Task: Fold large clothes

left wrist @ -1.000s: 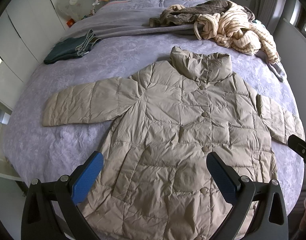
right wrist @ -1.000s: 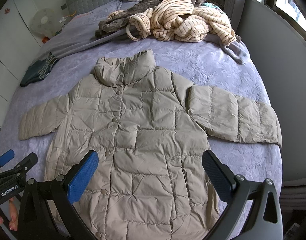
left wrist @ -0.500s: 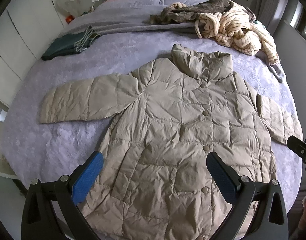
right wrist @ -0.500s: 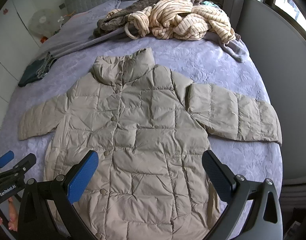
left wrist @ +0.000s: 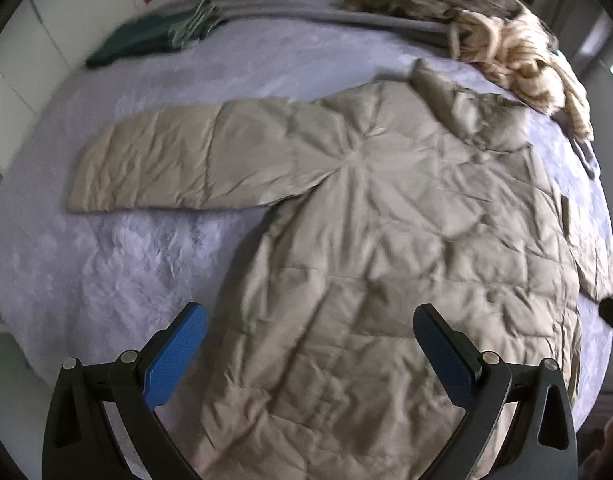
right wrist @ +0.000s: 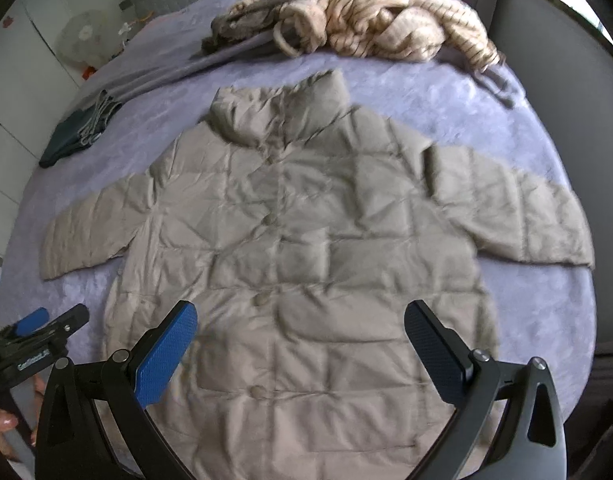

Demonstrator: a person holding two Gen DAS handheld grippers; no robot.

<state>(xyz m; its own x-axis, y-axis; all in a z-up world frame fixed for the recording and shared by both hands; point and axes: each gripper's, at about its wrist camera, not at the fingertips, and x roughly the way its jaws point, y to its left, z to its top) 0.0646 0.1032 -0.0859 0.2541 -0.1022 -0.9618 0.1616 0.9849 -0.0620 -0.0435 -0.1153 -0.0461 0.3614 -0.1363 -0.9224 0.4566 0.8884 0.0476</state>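
Two hand-held grippers, left (left wrist: 308, 350) and right (right wrist: 300, 346), hover wide apart and empty at frame bottom over a beige puffer coat (right wrist: 306, 248) spread across a bed (right wrist: 526, 120).

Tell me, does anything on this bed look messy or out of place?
The beige puffer coat lies flat and buttoned, sleeves spread, nothing askew. The only untidy spot is the heap of striped and brown clothes crumpled at the far end of the bed.
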